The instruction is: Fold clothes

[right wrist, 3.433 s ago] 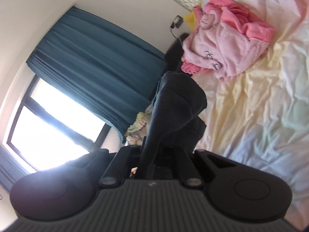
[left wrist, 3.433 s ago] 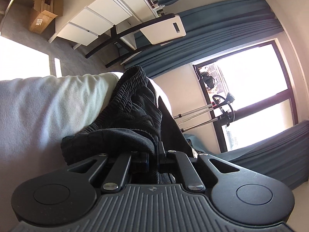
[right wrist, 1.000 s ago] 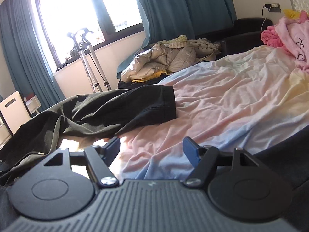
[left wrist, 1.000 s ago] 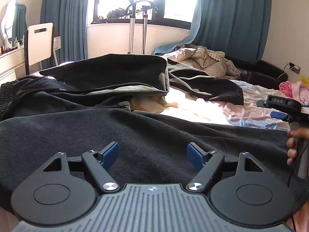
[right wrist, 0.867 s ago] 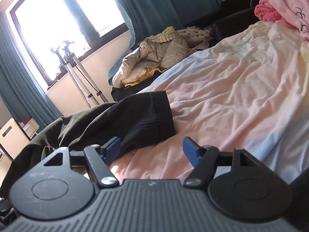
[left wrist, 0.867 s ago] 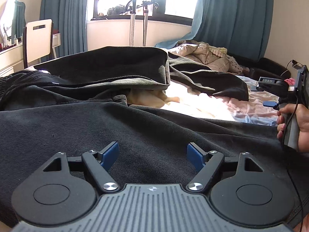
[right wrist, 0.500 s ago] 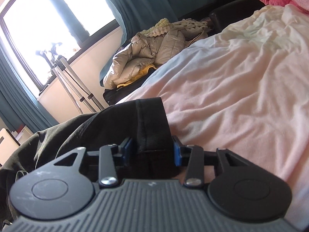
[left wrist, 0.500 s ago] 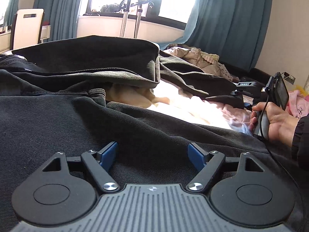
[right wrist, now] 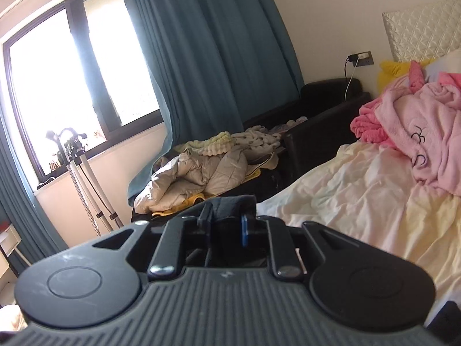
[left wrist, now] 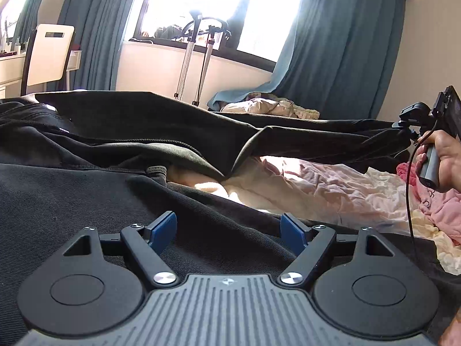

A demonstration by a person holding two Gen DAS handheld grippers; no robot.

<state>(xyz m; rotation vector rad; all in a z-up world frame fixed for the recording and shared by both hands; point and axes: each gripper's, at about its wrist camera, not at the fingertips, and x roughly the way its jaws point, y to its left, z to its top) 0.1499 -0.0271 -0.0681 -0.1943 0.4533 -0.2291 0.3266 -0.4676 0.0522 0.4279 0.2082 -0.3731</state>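
Right hand-held gripper (right wrist: 226, 226) now clamps trouser hem (right wrist: 230, 203), lifted; left hand-held gripper (left wrist: 229, 227) wide over black trousers (left wrist: 115, 201). Soft, heavy-ish; grip hems/waistband.

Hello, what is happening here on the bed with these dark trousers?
A person is folding black trousers spread over a bed, with a gripper in each hand. The right gripper has its jaws shut on the hem of one trouser leg, and the right hand holds that leg stretched out. The left gripper is open, low over the nearer leg, holding nothing. A pink garment lies near the headboard, not yet handled.
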